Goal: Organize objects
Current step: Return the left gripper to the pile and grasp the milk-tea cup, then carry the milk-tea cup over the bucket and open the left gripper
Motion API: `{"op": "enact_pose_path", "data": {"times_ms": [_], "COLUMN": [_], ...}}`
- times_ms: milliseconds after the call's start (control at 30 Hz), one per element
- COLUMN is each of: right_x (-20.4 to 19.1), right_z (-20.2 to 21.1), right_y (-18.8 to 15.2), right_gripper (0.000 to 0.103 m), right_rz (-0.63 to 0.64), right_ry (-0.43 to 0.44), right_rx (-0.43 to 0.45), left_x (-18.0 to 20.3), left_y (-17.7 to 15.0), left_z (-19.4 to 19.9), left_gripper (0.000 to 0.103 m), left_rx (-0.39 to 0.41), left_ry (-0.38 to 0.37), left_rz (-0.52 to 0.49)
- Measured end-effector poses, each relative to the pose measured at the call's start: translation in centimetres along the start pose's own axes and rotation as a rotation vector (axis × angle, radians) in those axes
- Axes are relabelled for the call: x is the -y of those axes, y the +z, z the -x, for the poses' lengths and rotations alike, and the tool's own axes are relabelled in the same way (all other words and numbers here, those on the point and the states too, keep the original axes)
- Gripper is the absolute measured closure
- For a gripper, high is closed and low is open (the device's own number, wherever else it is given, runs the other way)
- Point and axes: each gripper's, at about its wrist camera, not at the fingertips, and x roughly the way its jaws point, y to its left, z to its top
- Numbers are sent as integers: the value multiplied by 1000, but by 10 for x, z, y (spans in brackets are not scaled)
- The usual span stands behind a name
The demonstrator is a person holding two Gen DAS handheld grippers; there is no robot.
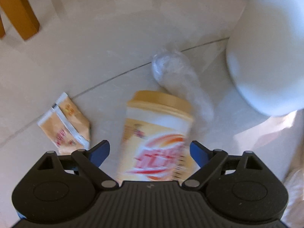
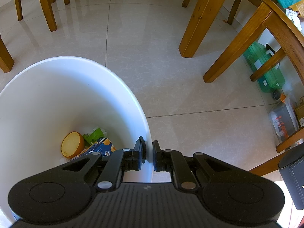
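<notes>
A cream and orange cup (image 1: 155, 133) with a tan lid lies on the floor tiles, blurred, between the wide-apart blue fingers (image 1: 101, 152) of my left gripper (image 1: 150, 148). A gap shows at the left pad, so nothing is gripped. Beside the cup lie a crumpled clear plastic wrap (image 1: 171, 76) and a tan snack packet (image 1: 64, 125). The white bin (image 1: 266, 57) stands to the right. In the right wrist view my right gripper (image 2: 149, 150) is shut on the rim of the white bin (image 2: 57, 95). Inside lie a round orange item (image 2: 72, 145), a blue carton (image 2: 98, 149) and a green wrapper (image 2: 94, 134).
Wooden chair legs (image 2: 47, 5) and table legs (image 2: 201, 19) stand on the tiled floor beyond the bin. A green plastic case (image 2: 264, 66) and bagged items (image 2: 283, 121) lie under the table at right. A dark box (image 2: 292, 178) sits at the near right.
</notes>
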Motion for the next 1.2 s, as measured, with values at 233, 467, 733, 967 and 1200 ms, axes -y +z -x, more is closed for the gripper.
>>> {"op": "enact_pose_path", "data": {"times_ms": [233, 467, 733, 967, 1200], "right_x": [0, 1, -1, 0, 0], "right_z": [0, -1, 0, 0, 0], "right_y": [0, 0, -1, 0, 1], "right_gripper": [90, 90, 90, 90, 90], "right_rz": [0, 2, 1, -1, -8], "right_ry": [0, 0, -4, -3, 3], "right_rx": [1, 1, 1, 2, -2], "left_x": [15, -3, -12, -5, 4], "left_y": [2, 4, 8, 12, 27], "left_z": [-8, -4, 26, 55, 107], "left_gripper": [32, 32, 32, 32, 32], "left_rx": [0, 27, 73, 94, 51], "left_ry": [66, 35, -21, -50, -86], "left_rz": [-90, -23, 32, 7, -60]}}
